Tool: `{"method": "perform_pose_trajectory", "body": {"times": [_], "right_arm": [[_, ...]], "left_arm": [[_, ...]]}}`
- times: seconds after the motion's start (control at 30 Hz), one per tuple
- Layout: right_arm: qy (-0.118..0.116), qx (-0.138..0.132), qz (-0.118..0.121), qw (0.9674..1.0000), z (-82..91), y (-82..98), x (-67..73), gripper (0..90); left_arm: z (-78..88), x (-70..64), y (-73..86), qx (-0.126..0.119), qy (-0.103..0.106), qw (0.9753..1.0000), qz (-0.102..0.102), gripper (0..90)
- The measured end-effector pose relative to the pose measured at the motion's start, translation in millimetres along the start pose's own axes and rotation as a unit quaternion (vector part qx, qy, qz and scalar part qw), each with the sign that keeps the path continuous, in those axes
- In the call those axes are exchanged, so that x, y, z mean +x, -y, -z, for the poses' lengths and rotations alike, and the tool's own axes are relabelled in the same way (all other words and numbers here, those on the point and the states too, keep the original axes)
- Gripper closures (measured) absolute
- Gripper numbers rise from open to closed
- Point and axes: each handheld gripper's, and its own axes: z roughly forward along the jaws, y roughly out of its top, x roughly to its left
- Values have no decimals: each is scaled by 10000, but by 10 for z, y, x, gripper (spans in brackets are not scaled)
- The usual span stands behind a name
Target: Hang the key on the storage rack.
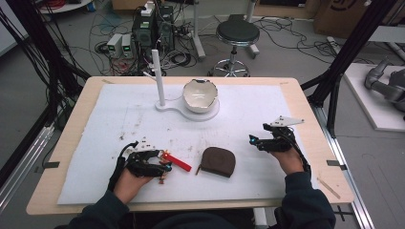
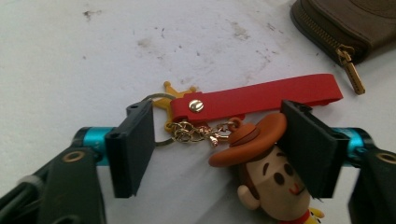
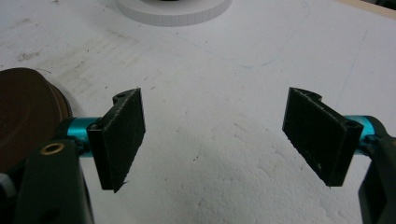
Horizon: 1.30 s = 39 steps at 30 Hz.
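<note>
A keychain lies on the white mat: a red strap point(image 2: 261, 95) point(image 1: 177, 162), a gold star and ring, a gold chain point(image 2: 196, 132) and a cowboy figure point(image 2: 266, 172) with a brown hat. My left gripper point(image 2: 217, 149) point(image 1: 160, 167) is open, its jaws standing either side of the chain and the figure's hat. A brown zip pouch point(image 1: 218, 161) point(image 2: 348, 23) lies to the right of the keychain. My right gripper point(image 3: 215, 140) point(image 1: 255, 141) is open over bare mat, right of the brown pouch point(image 3: 25, 116).
A white bowl point(image 1: 200, 94) sits on a white stand base point(image 1: 177, 109) with an upright post point(image 1: 158, 78) at the mat's far middle. The white mat point(image 1: 248, 114) is stained in places. The wooden table edge point(image 1: 315, 133) runs along the right.
</note>
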Motion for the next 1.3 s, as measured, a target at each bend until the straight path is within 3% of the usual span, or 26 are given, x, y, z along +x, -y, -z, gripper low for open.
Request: {"method": "perform_pose_trajectory", "body": {"times": [0.1,0.13,0.2,0.37,0.4,0.43,0.5,0.67,0.8,0.83,0.87,0.9,1.03,1.1,1.2,1.3], "right_arm": [[-12,-7,17,10000,2,2,-2,213],[1,-17,13,10000,3,3,-6,213],[7,6,-3,10000,1,5,-7,213],[8,15,-6,10000,-2,9,-12,213],[10,13,-18,10000,-2,10,-20,214],[12,23,-25,10000,-1,10,-22,213],[-4,21,-23,10000,-2,12,-22,213],[-16,22,-33,10000,-1,12,-20,214],[-30,27,-22,10000,-5,11,-18,214],[-25,35,-30,10000,-5,10,-16,214],[-30,38,-14,10000,-8,10,-16,213],[-37,39,5,10000,-12,10,-16,214],[-44,43,-2,10000,-9,10,-11,214],[-39,44,-10,10000,-6,9,-13,214],[-41,38,-15,10000,-7,9,-13,214],[-44,53,-13,10000,-12,7,-2,214]], "left_arm": [[21,72,-24,-49,-42,10000,-59,373],[31,171,-37,-39,-120,9999,5,386],[55,243,-47,-22,-119,9997,230,396],[118,146,-24,69,-4,9995,297,437],[128,94,-31,173,24,9991,384,433],[127,72,-40,233,-9,9991,343,435],[123,51,-45,331,-59,9988,343,434],[114,45,-14,501,-24,9968,618,397],[98,33,-16,503,-23,9970,585,384],[99,57,-23,481,107,9973,541,425],[89,75,-23,467,346,9965,607,542],[79,72,-29,499,402,9960,627,615],[76,89,-93,696,400,9950,597,660],[82,118,-97,683,358,9953,581,661],[98,295,-170,404,442,9953,765,666],[109,418,-243,156,338,9961,797,666]]}}
